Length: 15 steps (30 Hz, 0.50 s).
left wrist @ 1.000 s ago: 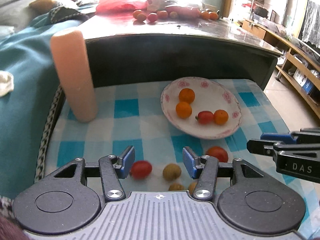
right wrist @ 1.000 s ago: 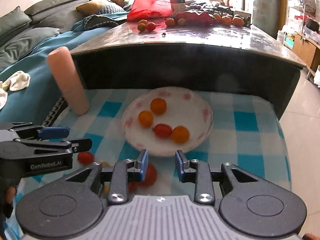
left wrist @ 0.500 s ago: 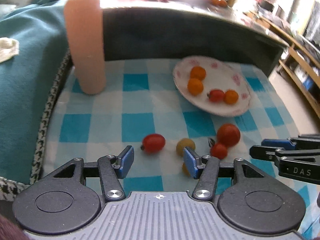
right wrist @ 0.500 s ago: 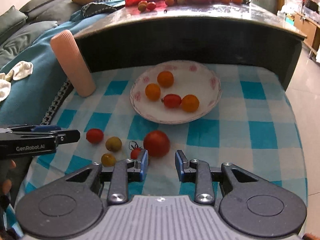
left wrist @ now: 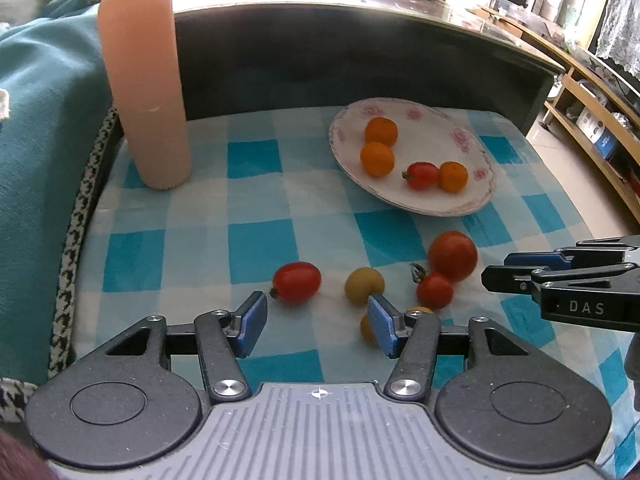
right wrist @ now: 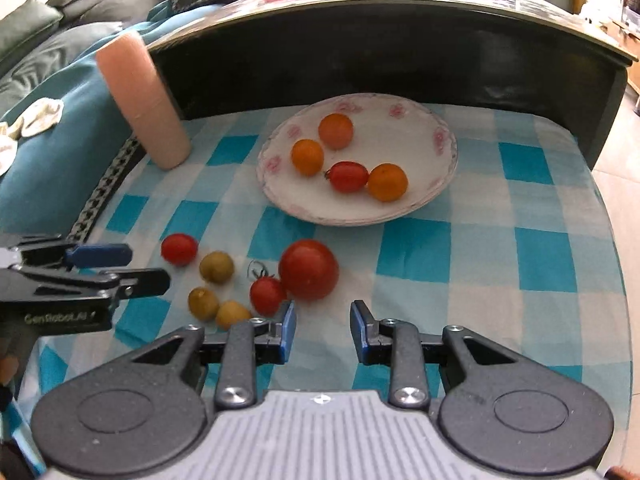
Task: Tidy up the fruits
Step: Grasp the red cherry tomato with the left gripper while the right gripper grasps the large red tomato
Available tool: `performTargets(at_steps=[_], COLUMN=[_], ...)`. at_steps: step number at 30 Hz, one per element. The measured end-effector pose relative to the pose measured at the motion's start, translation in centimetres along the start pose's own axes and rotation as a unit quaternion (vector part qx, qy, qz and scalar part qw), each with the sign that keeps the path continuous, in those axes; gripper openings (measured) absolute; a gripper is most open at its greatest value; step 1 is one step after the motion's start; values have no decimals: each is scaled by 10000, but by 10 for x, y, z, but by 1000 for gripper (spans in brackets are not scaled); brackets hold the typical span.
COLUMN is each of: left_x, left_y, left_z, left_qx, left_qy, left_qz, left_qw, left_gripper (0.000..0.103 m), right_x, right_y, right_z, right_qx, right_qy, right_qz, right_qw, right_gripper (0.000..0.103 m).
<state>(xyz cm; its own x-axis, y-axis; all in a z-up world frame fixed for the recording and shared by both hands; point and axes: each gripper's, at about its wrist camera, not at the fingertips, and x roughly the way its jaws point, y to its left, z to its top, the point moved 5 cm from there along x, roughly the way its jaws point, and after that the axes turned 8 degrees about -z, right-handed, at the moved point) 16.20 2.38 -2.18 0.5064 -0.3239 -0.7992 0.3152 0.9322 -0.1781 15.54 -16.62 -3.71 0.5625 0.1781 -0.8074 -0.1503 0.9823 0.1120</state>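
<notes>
A white floral plate point(right wrist: 436, 184) point(left wrist: 472, 196) on the blue checked cloth holds three small oranges and a red cherry tomato point(right wrist: 348, 176). In front of it lie loose fruits: a large red tomato point(right wrist: 309, 269) point(left wrist: 453, 255), a small red tomato with a stem point(right wrist: 266, 295) point(left wrist: 434, 290), an oval red tomato point(left wrist: 297, 282) point(right wrist: 179, 249) and three yellow-green fruits point(right wrist: 216, 266). My left gripper point(left wrist: 316, 324) is open and empty, just short of the oval tomato. My right gripper point(right wrist: 323, 332) is open and empty, just short of the large tomato.
A tall pink cylinder point(left wrist: 144, 88) stands at the cloth's back left. A dark raised table edge point(right wrist: 384, 52) runs behind the plate, with more fruit on top. A teal sofa point(left wrist: 36, 128) lies to the left. Floor lies to the right.
Both grippers pulled back and lifted, so the loose fruits that lay between or under the fingers now lie in front of them. The fruits themselves have not moved.
</notes>
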Motion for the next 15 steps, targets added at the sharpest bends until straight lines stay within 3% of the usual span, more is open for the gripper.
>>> performTargets(at_steps=[15], left_x=[33], left_y=[12], left_z=[8], left_qx=[7], left_qy=[165], left_qz=[32], left_qw=[9999], left_gripper=[64], right_x=[28], right_y=[14], right_z=[15], right_qx=[-80], right_qy=[-140], right_qz=[174], right_qw=[9997], right_gripper=[49])
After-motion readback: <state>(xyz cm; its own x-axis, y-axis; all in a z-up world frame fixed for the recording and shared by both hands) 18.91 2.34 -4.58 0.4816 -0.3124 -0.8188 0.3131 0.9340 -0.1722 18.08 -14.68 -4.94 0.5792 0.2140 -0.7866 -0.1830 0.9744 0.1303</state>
